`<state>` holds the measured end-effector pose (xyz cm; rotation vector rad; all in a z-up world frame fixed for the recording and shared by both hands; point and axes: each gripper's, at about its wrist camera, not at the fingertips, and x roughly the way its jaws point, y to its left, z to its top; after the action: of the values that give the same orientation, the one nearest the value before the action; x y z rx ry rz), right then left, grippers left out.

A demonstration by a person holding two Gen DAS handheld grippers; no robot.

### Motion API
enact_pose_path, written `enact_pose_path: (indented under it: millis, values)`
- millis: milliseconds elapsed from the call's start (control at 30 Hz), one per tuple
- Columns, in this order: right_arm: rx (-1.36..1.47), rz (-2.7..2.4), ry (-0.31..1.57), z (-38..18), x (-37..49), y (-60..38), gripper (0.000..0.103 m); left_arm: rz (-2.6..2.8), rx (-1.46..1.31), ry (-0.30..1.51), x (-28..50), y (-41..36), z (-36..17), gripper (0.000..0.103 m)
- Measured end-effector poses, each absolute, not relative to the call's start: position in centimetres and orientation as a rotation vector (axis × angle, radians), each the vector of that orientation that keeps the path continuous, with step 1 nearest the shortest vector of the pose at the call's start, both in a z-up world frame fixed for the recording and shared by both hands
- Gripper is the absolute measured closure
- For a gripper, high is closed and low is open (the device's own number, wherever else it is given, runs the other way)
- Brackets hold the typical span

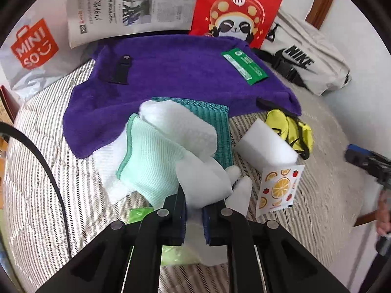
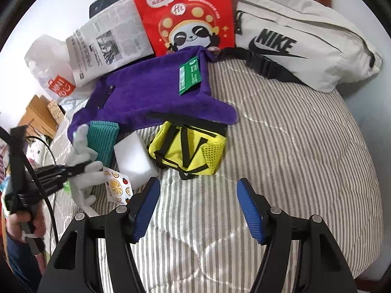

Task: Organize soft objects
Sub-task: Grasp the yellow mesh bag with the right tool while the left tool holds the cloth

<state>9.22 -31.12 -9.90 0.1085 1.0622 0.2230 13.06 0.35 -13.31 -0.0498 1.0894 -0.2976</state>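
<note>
A white glove (image 1: 202,178) lies on a pile of cloths on the striped quilt (image 1: 325,195), and my left gripper (image 1: 205,195) is shut on it, its fingers sticking out past the jaws. The right wrist view shows the same hold from the side: left gripper (image 2: 81,167), glove (image 2: 83,151). Behind the glove lie a mint cloth (image 1: 149,156), a white waffle cloth (image 1: 180,127), a teal ribbed cloth (image 1: 220,127) and a purple towel (image 1: 171,78). My right gripper (image 2: 198,182) is open over bare quilt (image 2: 281,146), just in front of a yellow bag (image 2: 190,151).
A white sponge block (image 2: 134,158) and an orange-print packet (image 2: 117,188) lie between the glove and the yellow bag. A Nike waist bag (image 2: 305,41), a red panda bag (image 2: 185,17), a newspaper (image 2: 110,41) and a Miniso bag (image 2: 58,88) line the back. A hand (image 2: 24,222) holds the left gripper.
</note>
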Motion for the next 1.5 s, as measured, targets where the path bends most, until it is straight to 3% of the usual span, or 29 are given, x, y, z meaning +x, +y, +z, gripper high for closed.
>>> enact_pose_path:
  millis: [600,900,967,1033,1333,1467,1500]
  values:
    - [0.085,0.309,1.096,-12.1,12.2,-28.1,0.038,-0.178,-0.096,1.13,9.2,6.7,-12.9,0.093]
    - [0.027,0.344,1.109,-13.8,14.9,-28.3,0.038,-0.149,-0.117,1.13,9.3,5.8,-13.6,0.093]
    - [-0.031,0.344,1.108,-14.2,14.9,-27.8,0.036,-0.155,-0.101,1.134,9.5,5.5,-13.6,0.093]
    - [-0.072,0.371,1.103,-14.4,14.7,-27.3,0.024,-0.158,-0.108,1.138,9.6,5.7,-13.6,0.093]
    - [-0.197,0.317,1.032,-15.1,16.4,-24.9,0.017,-0.199,-0.162,1.148,10.4,7.1,-14.7,0.092]
    - [-0.195,0.333,0.993,-15.1,16.1,-24.9,0.031,-0.221,-0.162,1.137,9.8,7.5,-14.7,0.092]
    - [-0.203,0.338,0.987,-15.1,15.9,-24.8,0.04,-0.226,-0.163,1.135,9.7,7.6,-14.7,0.092]
